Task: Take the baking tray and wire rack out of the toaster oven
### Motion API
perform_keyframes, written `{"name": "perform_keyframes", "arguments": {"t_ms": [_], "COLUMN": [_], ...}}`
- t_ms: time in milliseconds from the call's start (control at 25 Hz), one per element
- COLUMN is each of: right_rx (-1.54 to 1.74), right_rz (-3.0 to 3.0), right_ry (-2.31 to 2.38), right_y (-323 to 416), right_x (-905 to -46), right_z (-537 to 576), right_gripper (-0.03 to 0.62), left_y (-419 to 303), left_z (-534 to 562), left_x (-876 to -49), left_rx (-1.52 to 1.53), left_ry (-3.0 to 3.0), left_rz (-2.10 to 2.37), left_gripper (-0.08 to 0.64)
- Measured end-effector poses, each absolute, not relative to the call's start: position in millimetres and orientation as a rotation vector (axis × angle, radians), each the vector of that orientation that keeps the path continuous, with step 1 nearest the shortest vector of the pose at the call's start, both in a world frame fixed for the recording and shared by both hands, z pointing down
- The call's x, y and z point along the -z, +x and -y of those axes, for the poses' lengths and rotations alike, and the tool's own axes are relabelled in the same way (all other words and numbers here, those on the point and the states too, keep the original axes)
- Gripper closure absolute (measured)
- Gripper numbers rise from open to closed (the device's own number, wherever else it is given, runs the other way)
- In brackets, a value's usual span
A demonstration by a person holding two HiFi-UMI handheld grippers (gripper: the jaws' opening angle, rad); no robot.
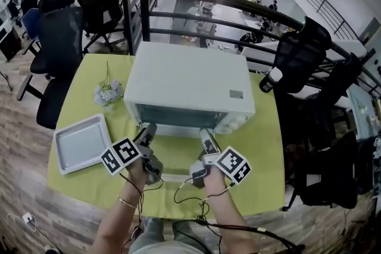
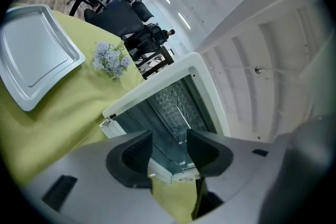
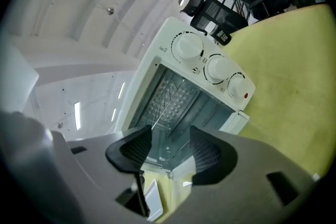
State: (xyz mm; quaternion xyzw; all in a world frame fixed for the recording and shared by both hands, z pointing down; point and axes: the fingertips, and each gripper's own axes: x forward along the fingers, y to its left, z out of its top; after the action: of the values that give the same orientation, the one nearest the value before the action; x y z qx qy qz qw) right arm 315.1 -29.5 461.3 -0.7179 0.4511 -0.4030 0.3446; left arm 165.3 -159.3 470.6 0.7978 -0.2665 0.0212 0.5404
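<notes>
A white toaster oven (image 1: 190, 83) stands on the yellow-green table (image 1: 262, 146) with its door (image 1: 176, 174) folded down toward me. Inside it, thin rods of the wire rack (image 2: 176, 102) show against the perforated back wall, and the wire rack (image 3: 170, 94) also shows in the right gripper view. The silver baking tray (image 1: 82, 143) lies empty on the table, left of the oven. My left gripper (image 1: 149, 131) and right gripper (image 1: 207, 138) hover side by side just before the oven mouth. Both are open. Nothing sits between the left gripper (image 2: 169, 150) pads or the right gripper (image 3: 170, 147) pads.
A small bunch of pale flowers (image 1: 108, 92) lies between the tray and the oven. The oven's three knobs (image 3: 218, 68) are on its right side. A dark bottle (image 1: 269, 80) and office chairs (image 1: 59, 50) stand around the table, with a railing (image 1: 208, 0) behind.
</notes>
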Motion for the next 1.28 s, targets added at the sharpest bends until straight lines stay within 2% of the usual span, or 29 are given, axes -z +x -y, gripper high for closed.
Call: {"name": "perform_keyframes", "arguments": {"t_ms": [680, 1280], "right_rx": [0.882, 0.865], "right_rz": [-1.19, -1.124], "right_ry": [-1.803, -1.797], "right_y": [365.4, 377.2], "right_x": [-458.9, -470.0], "right_z": [75.8, 99.8], "right_gripper": [0.399, 0.415], "left_y": [217.1, 235.0], "left_z": [200.6, 229.3], "left_x": [-463.0, -456.9], "left_rx": [0.117, 0.253], "left_ry": [1.949, 1.944], "left_rz": [0.573, 0.516], "left_gripper": [0.365, 0.365]}}
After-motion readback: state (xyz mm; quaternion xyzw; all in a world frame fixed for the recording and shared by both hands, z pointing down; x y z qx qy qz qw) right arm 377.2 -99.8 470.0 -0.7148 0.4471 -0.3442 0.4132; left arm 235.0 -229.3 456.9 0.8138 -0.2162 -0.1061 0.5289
